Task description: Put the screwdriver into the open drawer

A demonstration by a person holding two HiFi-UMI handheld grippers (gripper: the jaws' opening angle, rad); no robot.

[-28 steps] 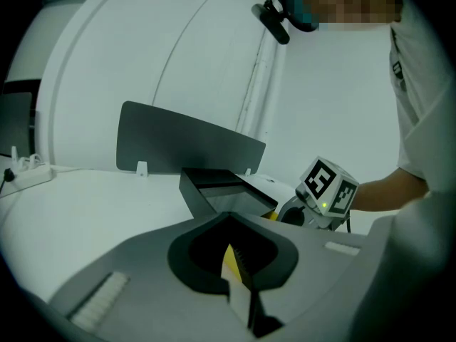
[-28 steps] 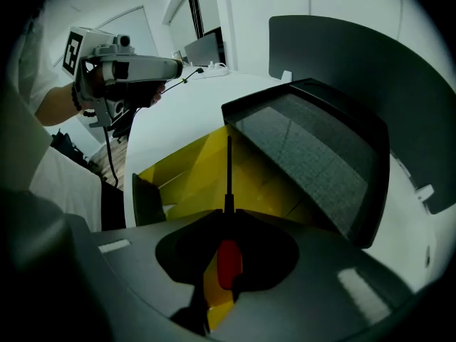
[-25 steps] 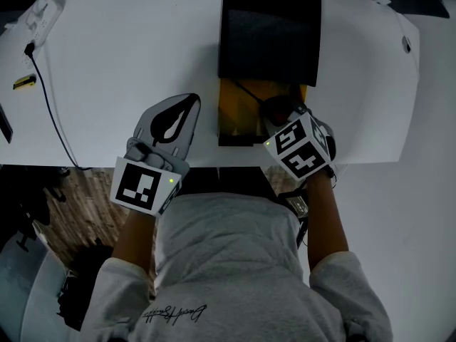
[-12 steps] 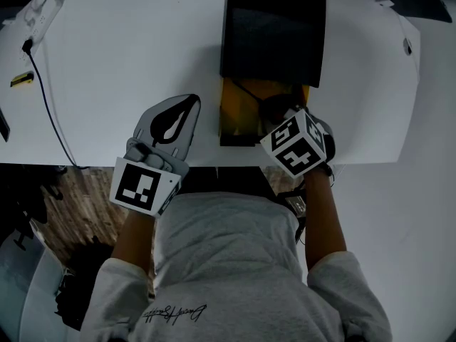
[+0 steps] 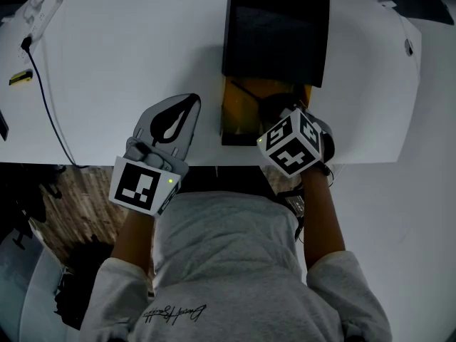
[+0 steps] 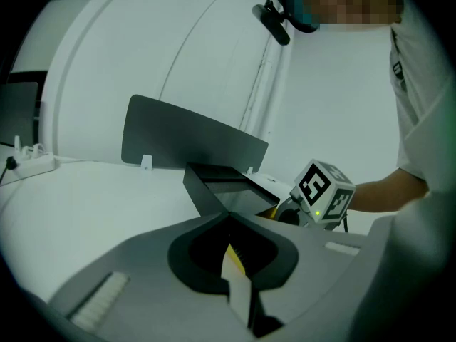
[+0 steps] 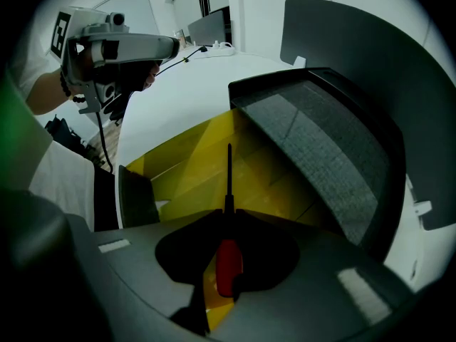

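Note:
A black cabinet point(image 5: 276, 27) stands on the white table point(image 5: 128, 48) with its yellow drawer point(image 5: 235, 116) pulled open toward me. My right gripper point(image 7: 229, 216) points steeply down over the drawer, shut on a screwdriver. Its red handle point(image 7: 228, 266) sits between the jaws and its thin dark shaft point(image 7: 229, 177) reaches over the yellow drawer floor. In the head view the right gripper's marker cube point(image 5: 288, 142) covers the drawer's front right corner. My left gripper point(image 5: 187, 105) rests on the table left of the drawer, jaws together with nothing in them point(image 6: 228, 218).
A power strip point(image 5: 43, 9) with a black cable point(image 5: 50, 105) lies at the table's far left, beside a small yellow-and-black object point(image 5: 20, 78). A grey partition panel point(image 6: 192, 137) stands behind the cabinet. The table's front edge runs just below both grippers.
My right gripper has tipped a little and its marker cube has shifted slightly left over the drawer. The screwdriver stays gripped. The left gripper has not moved.

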